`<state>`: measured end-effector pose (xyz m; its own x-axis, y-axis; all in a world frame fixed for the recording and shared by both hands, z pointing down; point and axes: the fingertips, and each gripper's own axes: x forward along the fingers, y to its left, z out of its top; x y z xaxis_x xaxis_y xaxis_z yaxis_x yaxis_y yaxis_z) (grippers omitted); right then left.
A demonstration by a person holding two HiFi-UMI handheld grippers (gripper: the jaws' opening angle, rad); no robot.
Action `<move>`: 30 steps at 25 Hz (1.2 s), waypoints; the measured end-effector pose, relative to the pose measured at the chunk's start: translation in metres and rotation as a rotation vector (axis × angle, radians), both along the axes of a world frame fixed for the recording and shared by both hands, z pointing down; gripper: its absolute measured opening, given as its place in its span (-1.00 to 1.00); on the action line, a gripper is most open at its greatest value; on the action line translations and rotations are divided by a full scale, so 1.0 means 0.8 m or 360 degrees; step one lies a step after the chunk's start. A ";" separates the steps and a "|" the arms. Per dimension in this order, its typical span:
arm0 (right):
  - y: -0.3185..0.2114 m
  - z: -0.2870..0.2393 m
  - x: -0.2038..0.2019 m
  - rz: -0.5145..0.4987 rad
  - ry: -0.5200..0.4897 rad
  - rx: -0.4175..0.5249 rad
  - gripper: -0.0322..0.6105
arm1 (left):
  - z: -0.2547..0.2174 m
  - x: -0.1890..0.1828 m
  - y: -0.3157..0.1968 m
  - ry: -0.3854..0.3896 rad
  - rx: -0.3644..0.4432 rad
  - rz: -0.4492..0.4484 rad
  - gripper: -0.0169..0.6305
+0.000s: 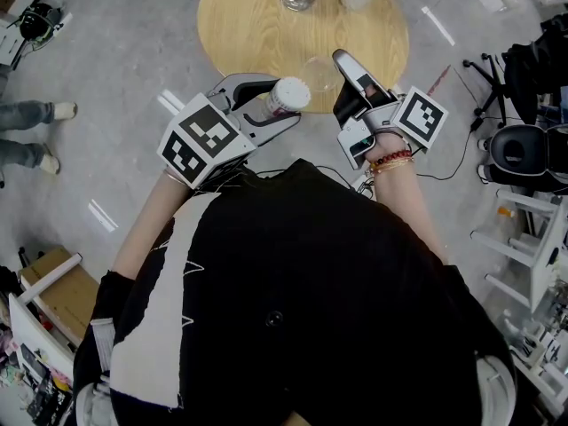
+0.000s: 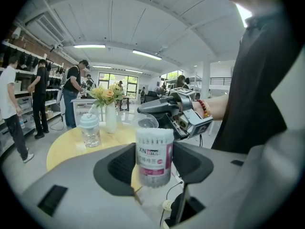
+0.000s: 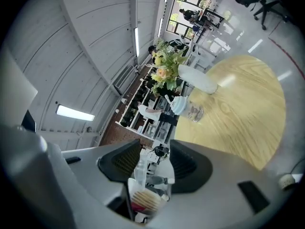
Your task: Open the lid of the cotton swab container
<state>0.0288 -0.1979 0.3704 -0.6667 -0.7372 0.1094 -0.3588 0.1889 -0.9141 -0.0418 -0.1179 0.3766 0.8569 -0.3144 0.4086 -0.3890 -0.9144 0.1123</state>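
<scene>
My left gripper (image 1: 273, 106) is shut on the cotton swab container (image 1: 288, 96), a clear cylinder with a pink and white label (image 2: 154, 156). It stands upright between the pads, and its top shows white swab tips with no lid on it. My right gripper (image 1: 348, 67) is close to its right, shut on the clear round lid (image 1: 318, 74). From the left gripper view the lid (image 2: 145, 123) hangs just behind and above the container. In the right gripper view the lid (image 3: 138, 168) sits edge-on between the pads, with the open container (image 3: 145, 200) below it.
A round wooden table (image 1: 257, 25) lies ahead, carrying a glass jar with a pale blue lid (image 2: 89, 130) and a white vase of flowers (image 2: 110, 113). A black chair (image 1: 524, 149) stands at the right. A person's legs (image 1: 27, 114) and a cardboard box (image 1: 53, 291) are at the left.
</scene>
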 end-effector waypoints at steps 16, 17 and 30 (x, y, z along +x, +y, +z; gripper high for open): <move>-0.005 0.018 0.039 0.0029 -0.0040 -0.0081 -0.29 | -0.010 0.034 -0.005 0.0050 0.0014 0.0065 -0.17; -0.005 0.020 0.039 0.0027 -0.0039 -0.0085 -0.29 | -0.010 0.034 -0.005 0.0056 0.0015 0.0074 -0.17; -0.004 0.032 0.043 0.0029 -0.0070 -0.0143 -0.37 | -0.014 0.040 -0.010 0.0103 0.0002 0.0084 -0.17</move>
